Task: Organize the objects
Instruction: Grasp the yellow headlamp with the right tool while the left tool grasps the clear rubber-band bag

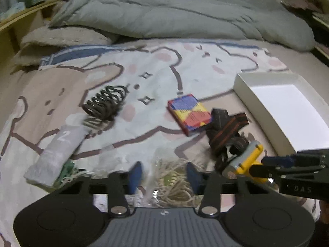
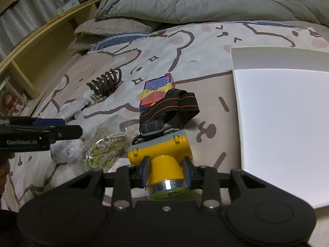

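Gripping a yellow headlamp [image 2: 162, 154], the right tool [image 2: 167, 171] faces the open "GenRobot.AI" left tool [image 2: 61, 127].

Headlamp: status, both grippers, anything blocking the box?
Right gripper shut on yellow headlamp. Left gripper open over bagged cord bundle, nothing held. White box empty, path clear.

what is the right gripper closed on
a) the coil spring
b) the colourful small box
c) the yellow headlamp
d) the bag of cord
c: in the right wrist view the right gripper has its blue pads pressed on either side of the yellow headlamp, while the coil spring, the colourful small box and the bag of cord lie apart on the bed.
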The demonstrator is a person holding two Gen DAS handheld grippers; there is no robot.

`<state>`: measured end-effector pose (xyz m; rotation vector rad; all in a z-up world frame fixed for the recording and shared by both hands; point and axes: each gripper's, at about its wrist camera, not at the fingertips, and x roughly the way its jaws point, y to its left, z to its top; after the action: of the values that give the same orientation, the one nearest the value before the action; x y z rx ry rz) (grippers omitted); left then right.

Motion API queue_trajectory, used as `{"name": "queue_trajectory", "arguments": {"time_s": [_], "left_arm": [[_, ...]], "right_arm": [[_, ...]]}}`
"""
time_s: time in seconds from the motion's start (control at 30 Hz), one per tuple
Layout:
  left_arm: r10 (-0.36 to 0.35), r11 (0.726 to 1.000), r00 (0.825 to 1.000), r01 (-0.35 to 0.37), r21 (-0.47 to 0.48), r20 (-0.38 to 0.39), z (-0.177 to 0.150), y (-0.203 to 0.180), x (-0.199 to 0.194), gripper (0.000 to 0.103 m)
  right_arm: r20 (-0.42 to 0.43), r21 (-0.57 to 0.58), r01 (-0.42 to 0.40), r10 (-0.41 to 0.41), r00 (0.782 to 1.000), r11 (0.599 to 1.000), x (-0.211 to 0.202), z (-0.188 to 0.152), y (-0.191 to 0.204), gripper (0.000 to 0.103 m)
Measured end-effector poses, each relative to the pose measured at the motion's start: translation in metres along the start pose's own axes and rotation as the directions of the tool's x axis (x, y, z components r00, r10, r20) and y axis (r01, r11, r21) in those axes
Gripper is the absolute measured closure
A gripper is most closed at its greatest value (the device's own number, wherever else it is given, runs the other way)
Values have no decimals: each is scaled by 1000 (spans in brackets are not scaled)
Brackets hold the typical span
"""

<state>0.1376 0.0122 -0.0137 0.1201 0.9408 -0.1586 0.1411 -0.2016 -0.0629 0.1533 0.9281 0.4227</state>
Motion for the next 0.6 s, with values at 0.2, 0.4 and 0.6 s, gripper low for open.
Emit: {"name": "queue_trajectory", "arguments": {"time_s": [0.2,0.4,0.6], "left_arm": [[-52,998,996,50,-30,-75,-13,-2,27,91],[-28,999,997,30,20,-68,-24,-12,36,91],[-35,999,999,35,-24,-29,-23,-7,24,76]], "right_arm": [[-2,11,-5,5,1000,1000,0,0,-2,67],[-12,6,-9,9,1000,1000,2,1,-1,65],[-11,10,-10,10,1000,1000,0,-1,-3,65]]}}
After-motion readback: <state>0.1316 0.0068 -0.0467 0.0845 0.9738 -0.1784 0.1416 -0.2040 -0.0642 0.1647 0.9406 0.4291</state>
